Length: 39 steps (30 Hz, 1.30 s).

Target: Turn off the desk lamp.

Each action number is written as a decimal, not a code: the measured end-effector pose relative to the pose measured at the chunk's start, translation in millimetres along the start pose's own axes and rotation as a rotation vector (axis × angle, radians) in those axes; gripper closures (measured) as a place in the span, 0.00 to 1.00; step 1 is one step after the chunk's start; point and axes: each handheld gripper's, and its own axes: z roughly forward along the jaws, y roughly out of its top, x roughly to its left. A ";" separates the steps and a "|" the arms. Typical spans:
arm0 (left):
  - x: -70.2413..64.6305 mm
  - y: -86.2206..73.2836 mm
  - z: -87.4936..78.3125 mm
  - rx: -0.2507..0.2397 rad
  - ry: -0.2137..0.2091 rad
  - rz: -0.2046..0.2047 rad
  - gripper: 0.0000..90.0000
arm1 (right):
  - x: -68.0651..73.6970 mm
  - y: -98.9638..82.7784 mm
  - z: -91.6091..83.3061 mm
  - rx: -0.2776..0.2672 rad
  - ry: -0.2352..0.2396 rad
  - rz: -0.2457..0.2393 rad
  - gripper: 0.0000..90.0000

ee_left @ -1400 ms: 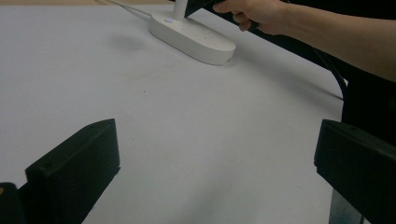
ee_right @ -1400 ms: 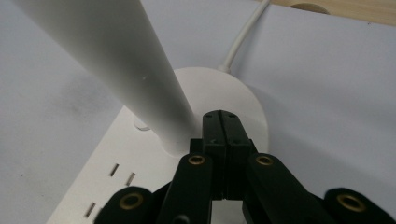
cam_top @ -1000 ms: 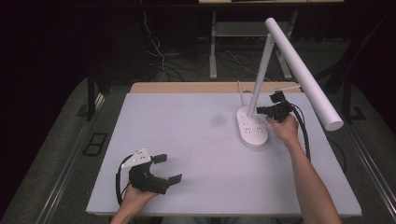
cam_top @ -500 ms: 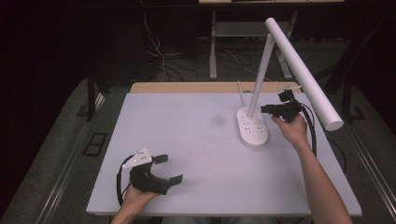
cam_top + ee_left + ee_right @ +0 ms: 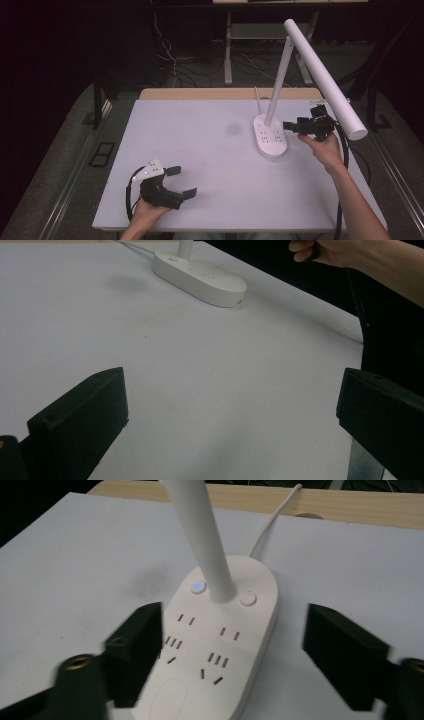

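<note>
The desk lamp [image 5: 270, 141] stands near the tabletop's far right corner, its white base bearing sockets and two buttons, one lit blue. In the right gripper view its stem [image 5: 200, 535] is cut off at the top, and the cord [image 5: 272, 517] runs off over the far edge. The right gripper [image 5: 292, 125] hangs just right of the base, clear of it; its jaws have just been opening, nothing between them. A second ago it sat closer over the base. The left gripper [image 5: 181, 181] rests at the near left edge, jaws spread wide and empty, unmoved.
</note>
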 end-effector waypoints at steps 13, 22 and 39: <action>-1.0 0.0 -2.1 -0.012 0.002 -0.004 0.00 | 32.0 -20.8 -33.4 -0.058 0.096 -0.016 0.01; -0.9 0.0 -2.7 -0.015 0.007 -0.007 0.00 | 45.5 -45.4 -48.8 -0.092 0.129 -0.035 0.01; -1.1 0.0 -1.9 -0.008 0.007 0.001 0.00 | 73.3 -106.8 -54.8 -0.099 0.189 -0.088 0.01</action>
